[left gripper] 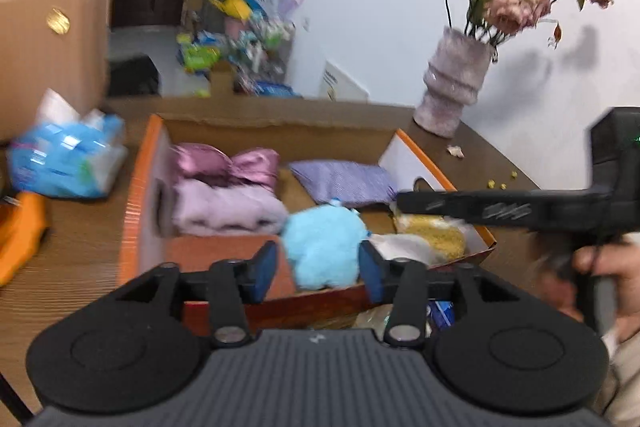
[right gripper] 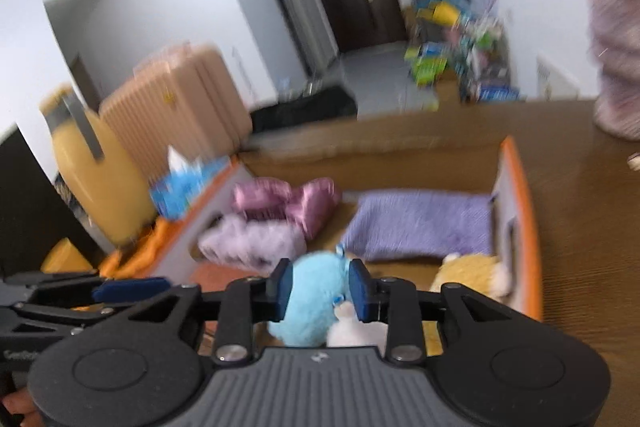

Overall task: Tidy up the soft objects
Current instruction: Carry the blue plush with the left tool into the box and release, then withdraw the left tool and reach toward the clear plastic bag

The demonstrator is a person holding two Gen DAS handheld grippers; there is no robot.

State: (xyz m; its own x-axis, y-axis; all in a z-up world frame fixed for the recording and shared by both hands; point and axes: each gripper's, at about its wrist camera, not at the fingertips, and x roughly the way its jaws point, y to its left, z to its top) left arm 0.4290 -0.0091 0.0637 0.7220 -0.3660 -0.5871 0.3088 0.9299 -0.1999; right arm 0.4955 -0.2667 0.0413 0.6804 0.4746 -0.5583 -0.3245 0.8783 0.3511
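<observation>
Your left gripper (left gripper: 318, 269) sits over the near wall of the orange cardboard box (left gripper: 136, 195), pads apart. The blue plush (left gripper: 322, 251) shows between them with a gap on both sides, so no grip there as far as I can tell. Frames are motion-blurred.

Inside the box, left to right: a folded lilac fleece (left gripper: 224, 209) with a shiny pink satin piece (left gripper: 228, 163) on top, the blue plush at the near edge, a folded purple cloth (left gripper: 344, 181) further back, and a yellow plush (left gripper: 432, 233) at the right end with something white (left gripper: 404, 247) beside it.

Your right gripper (right gripper: 320, 291) straddles the blue plush (right gripper: 310, 301), both pads right at its sides. Whether they squeeze it or just bracket it I can't tell through the blur.

Off the box: a blue tissue pack (left gripper: 64, 159) to its left on the wooden table (left gripper: 72, 247), and a vase of dried pink flowers (left gripper: 456, 83) at back right.
</observation>
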